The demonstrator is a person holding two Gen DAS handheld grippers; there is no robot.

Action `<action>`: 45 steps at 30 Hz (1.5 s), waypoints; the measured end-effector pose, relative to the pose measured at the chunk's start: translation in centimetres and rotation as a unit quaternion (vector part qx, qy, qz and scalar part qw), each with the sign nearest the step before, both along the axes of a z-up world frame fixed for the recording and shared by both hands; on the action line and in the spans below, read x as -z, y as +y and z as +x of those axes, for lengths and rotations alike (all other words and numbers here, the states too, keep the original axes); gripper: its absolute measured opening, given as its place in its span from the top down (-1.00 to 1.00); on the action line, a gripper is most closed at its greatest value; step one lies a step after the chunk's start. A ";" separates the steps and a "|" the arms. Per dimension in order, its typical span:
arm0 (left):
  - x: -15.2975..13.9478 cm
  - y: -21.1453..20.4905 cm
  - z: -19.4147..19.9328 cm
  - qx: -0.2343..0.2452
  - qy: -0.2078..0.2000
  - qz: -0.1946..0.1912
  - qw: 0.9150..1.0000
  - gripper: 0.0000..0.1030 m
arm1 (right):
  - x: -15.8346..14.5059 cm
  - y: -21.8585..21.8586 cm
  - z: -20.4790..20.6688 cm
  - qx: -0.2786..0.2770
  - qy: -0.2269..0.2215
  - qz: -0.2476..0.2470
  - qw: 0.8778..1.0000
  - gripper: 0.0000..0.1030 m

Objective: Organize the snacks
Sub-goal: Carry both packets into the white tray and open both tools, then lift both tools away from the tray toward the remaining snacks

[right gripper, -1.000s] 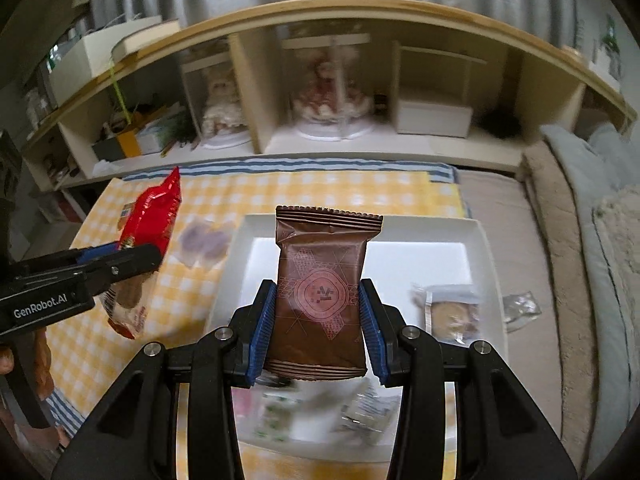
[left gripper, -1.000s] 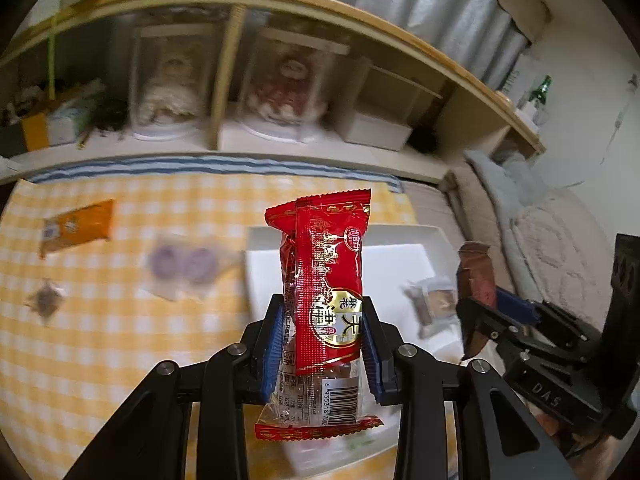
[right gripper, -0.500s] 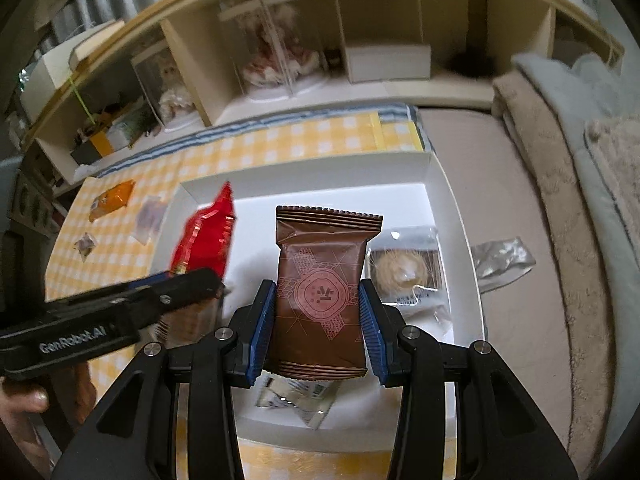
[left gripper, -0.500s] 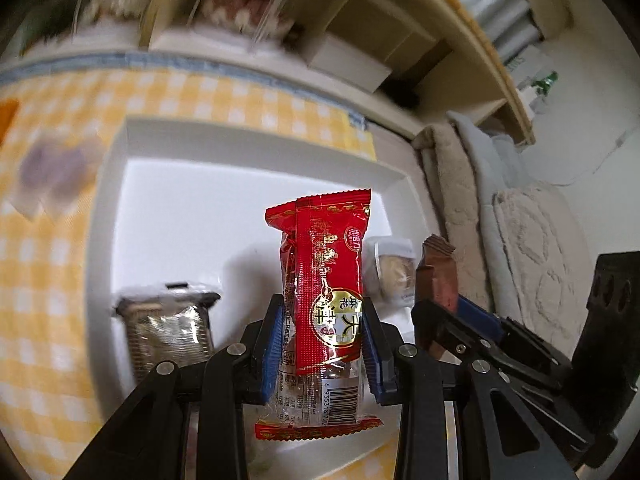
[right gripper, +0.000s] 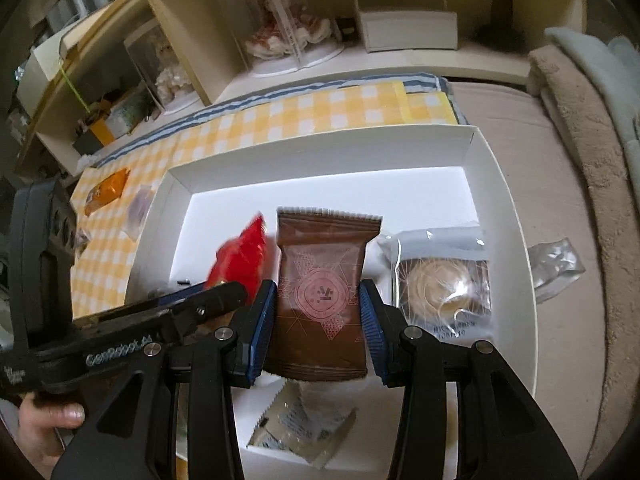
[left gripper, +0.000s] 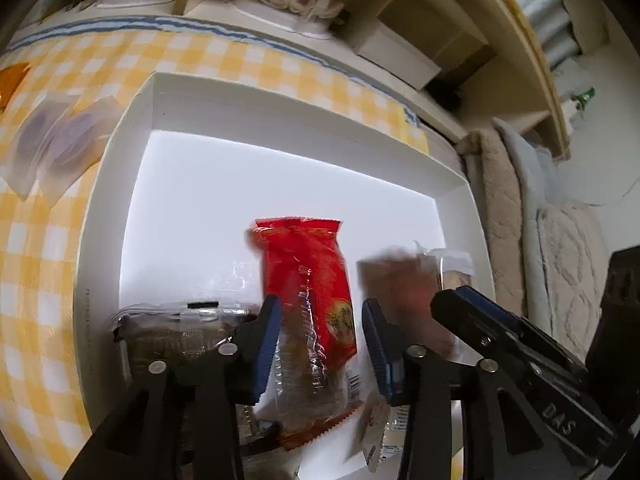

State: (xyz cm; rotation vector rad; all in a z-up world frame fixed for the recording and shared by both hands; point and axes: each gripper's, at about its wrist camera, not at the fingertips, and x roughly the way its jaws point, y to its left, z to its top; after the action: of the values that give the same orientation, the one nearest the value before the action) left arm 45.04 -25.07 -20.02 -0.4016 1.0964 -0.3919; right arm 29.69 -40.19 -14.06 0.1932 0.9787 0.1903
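Inside white tray [right gripper: 506, 216], red packet [left gripper: 310, 292], brown packet [right gripper: 322, 292]

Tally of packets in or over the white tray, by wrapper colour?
Red: 1, the red packet
Brown: 1, the brown packet
Clear: 3, the pastry packet, the dark-filled packet, the near-edge packet
Total: 5
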 end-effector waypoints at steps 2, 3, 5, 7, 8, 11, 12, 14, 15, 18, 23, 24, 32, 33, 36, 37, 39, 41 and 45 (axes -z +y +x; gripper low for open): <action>-0.1 -0.3 -0.2 0.008 -0.008 0.010 1.000 0.10 | 0.1 -0.3 0.0 0.009 0.005 0.003 1.000 0.14; -0.2 -0.6 -0.5 0.011 -0.011 0.014 1.000 0.09 | 0.1 -0.5 -0.2 0.013 0.006 0.000 1.000 0.14; -0.6 -0.8 -1.0 0.016 -0.017 0.022 0.999 0.08 | 0.1 -0.8 -0.5 0.016 0.009 -0.004 1.000 0.13; -1.2 -1.0 -1.6 0.026 -0.022 0.030 0.999 0.05 | 0.1 -1.1 -1.1 0.019 0.011 -0.007 1.000 0.13; -1.4 -1.0 -1.7 0.029 -0.025 0.034 0.999 0.03 | 0.0 -1.3 -1.4 0.020 0.012 -0.008 1.000 0.13; -2.2 -1.1 -2.3 0.038 -0.034 0.042 0.998 -0.02 | -0.3 -1.8 -2.5 0.023 0.011 -0.012 1.000 0.13; -2.6 -0.9 -3.4 0.039 -0.036 0.044 0.998 -0.05 | -0.4 -1.9 -2.8 0.026 0.010 -0.013 1.000 0.13; -3.5 -0.7 -4.7 0.042 -0.043 0.051 0.997 -0.10 | -0.7 -2.3 -3.4 0.031 0.008 -0.013 0.999 0.04; -3.8 -0.7 -5.0 0.043 -0.047 0.055 0.996 -0.15 | -0.8 -2.5 -3.7 0.033 0.006 -0.012 0.999 0.01; -4.8 -0.1 -6.4 0.046 -0.056 0.063 0.995 -0.28 | -1.4 -2.8 -4.7 0.037 -0.001 -0.012 0.999 -0.21; -6.4 0.7 -8.3 0.051 -0.068 0.073 0.994 -0.71 | -2.6 -2.8 -6.1 0.041 -0.012 -0.027 0.999 -0.61; -6.7 0.8 -8.7 0.051 -0.071 0.075 0.993 -0.87 | -2.8 -2.7 -6.3 0.041 -0.015 -0.031 0.999 -0.65; -9.0 2.2 -11.7 0.055 -0.090 0.089 0.990 -1.00 | -4.7 -2.2 -8.6 0.047 -0.035 -0.064 0.996 -1.00; -9.4 2.5 -12.2 0.055 -0.094 0.092 0.990 -1.00 | -4.9 -2.2 -8.9 0.049 -0.035 -0.065 0.996 -1.00; -10.6 3.1 -13.3 0.058 -0.106 0.097 0.988 -1.00 | -5.6 -2.2 -9.6 0.056 -0.041 -0.063 0.996 -1.00; -10.9 3.3 -13.6 0.057 -0.109 0.099 0.987 -1.00 | -5.9 -2.1 -9.9 0.058 -0.043 -0.063 0.995 -1.00; -11.7 3.8 -14.2 0.057 -0.116 0.102 0.986 -1.00 | -6.5 -1.9 -10.4 0.060 -0.047 -0.066 0.995 -1.00; -12.7 4.6 -14.8 0.058 -0.125 0.100 0.985 -1.00 | -7.0 -1.8 -10.9 0.062 -0.052 -0.067 0.994 -1.00; -14.9 6.1 -16.3 0.061 -0.146 0.106 0.982 -1.00 | -8.4 -1.3 -11.9 0.067 -0.060 -0.069 0.994 -1.00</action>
State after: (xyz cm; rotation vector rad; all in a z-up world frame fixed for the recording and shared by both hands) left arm 28.74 -19.01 -5.08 -0.0838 0.8670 -0.4227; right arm 17.84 -41.44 -5.63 0.1192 0.8533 0.0105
